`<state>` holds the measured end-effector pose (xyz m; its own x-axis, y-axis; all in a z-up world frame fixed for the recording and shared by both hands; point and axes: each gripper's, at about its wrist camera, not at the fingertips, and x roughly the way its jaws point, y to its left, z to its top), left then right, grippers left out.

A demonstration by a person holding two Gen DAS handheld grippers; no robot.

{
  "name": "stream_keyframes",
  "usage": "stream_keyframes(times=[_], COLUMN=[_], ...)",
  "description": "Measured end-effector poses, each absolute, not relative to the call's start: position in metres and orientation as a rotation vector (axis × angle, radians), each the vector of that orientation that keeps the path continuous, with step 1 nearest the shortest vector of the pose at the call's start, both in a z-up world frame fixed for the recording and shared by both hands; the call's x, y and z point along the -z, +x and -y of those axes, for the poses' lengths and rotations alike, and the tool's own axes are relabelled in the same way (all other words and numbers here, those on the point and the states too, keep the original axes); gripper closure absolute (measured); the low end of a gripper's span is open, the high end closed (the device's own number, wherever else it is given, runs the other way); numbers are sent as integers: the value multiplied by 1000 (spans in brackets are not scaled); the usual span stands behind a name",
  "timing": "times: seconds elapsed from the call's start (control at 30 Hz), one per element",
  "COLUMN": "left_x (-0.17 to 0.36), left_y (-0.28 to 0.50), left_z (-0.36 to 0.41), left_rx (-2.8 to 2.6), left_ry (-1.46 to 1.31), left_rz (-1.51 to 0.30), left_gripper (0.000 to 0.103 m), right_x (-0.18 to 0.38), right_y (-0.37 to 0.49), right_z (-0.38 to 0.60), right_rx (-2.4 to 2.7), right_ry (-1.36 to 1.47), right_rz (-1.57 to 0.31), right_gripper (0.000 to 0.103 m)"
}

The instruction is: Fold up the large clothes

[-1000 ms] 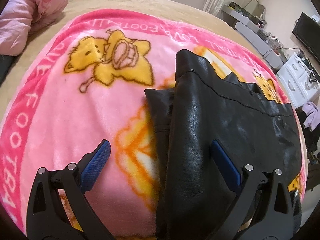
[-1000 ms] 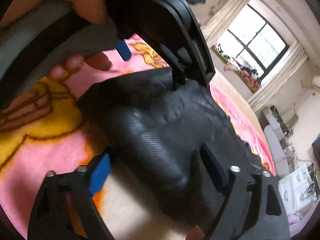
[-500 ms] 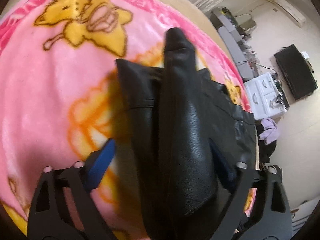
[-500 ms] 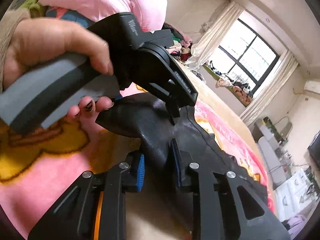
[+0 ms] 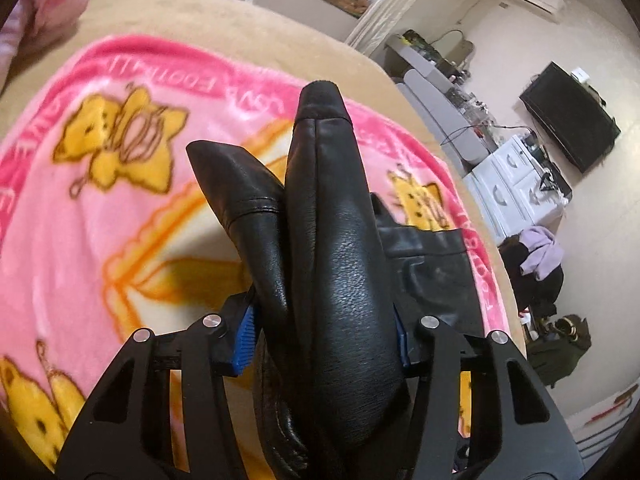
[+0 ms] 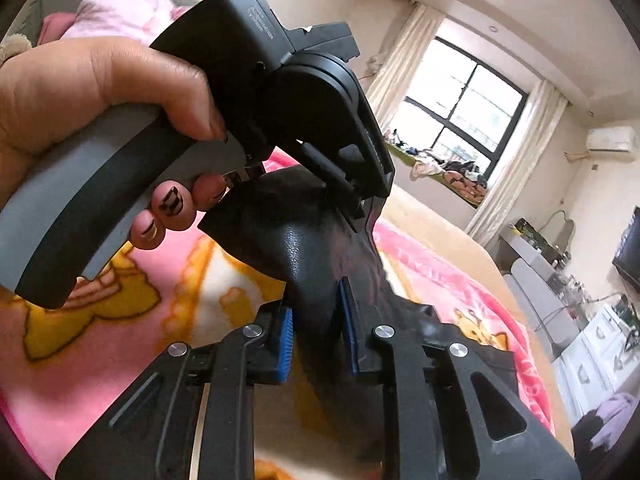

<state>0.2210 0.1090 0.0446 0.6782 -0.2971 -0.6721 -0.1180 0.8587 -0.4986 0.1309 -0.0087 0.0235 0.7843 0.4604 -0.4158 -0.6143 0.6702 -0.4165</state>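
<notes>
A black leather garment [image 5: 336, 248] lies partly on a pink cartoon blanket [image 5: 120, 208] spread over the bed. My left gripper [image 5: 324, 336] is shut on a bunched fold of the garment and lifts it off the blanket. My right gripper [image 6: 316, 332] is shut on another fold of the same garment [image 6: 312, 264], close beside the left one. The left gripper's body and the hand holding it [image 6: 120, 92] fill the upper left of the right wrist view. The rest of the garment [image 5: 432, 264] trails down to the right on the blanket.
A pink quilt [image 6: 120, 8] is heaped at the head of the bed. A white drawer unit [image 5: 516, 184], a dark TV [image 5: 568, 116] and a desk with clutter [image 5: 436, 80] stand past the bed's right side. A window [image 6: 460, 100] with curtains is beyond.
Both grippers have closed on folds of the black garment, the right first and then the left. Both have lifted it up from the blanket.
</notes>
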Motion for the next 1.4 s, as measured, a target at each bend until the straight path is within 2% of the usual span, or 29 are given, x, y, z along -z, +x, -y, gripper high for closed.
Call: stream_keyframes(times=[0.23,0.53,0.9,1.13,1.2,1.4], left_x=[-77,-91,-85,-62,-55,-58], left_y=[229,252,285,307,312,304], left_z=[-63,4,79,117,123,119], left_rx=[116,152,212,257,295,324], left_ry=[-445,-338,-266,-253,-281,-287], left_rz=[-811,-811,-848,-916,-933,-880], left_gripper=[60,58,58,59,60,43], right_x=[-44,-41,-31,-10,-3,22], right_y=[143,145,153,164,166,187], right_z=[59,120,176,215,227,273], right_rx=[-568,-497,-394,-324,-297,-303], right_ry=[-437,-277,-124,35,85,337], right_rz=[-268,-313,-383,-522,-562,-744], right_gripper=[85,88,89,89,101,102])
